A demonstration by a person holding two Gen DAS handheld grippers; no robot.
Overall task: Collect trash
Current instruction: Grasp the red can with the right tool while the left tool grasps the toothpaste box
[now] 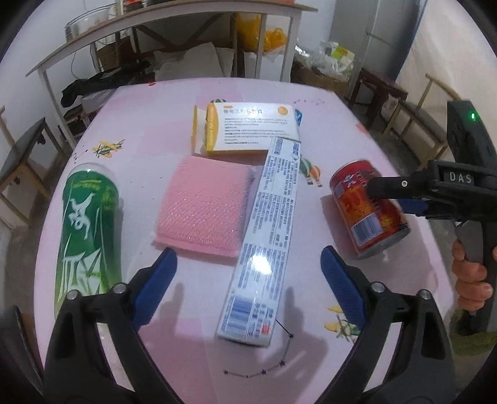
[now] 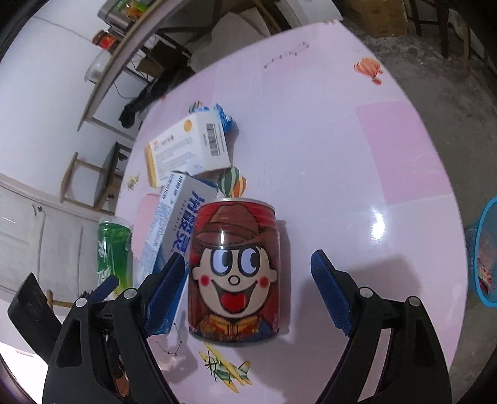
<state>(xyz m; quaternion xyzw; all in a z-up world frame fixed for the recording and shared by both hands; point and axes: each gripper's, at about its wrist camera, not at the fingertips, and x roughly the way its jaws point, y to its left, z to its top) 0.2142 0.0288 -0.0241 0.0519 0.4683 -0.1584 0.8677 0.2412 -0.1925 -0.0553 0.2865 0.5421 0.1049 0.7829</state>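
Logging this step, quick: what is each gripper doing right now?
Left gripper: open, empty, over the long toothpaste box.
Right gripper: open, jaws either side of the red can, not gripping.

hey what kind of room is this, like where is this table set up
Probably a lived-in home room used partly for storage, not a lab. A table with a pink cartoon-print cloth holds household packaging; behind it a wooden shelf has bags and boxes under it, a fridge stands nearby, and wooden chairs sit on bare concrete.
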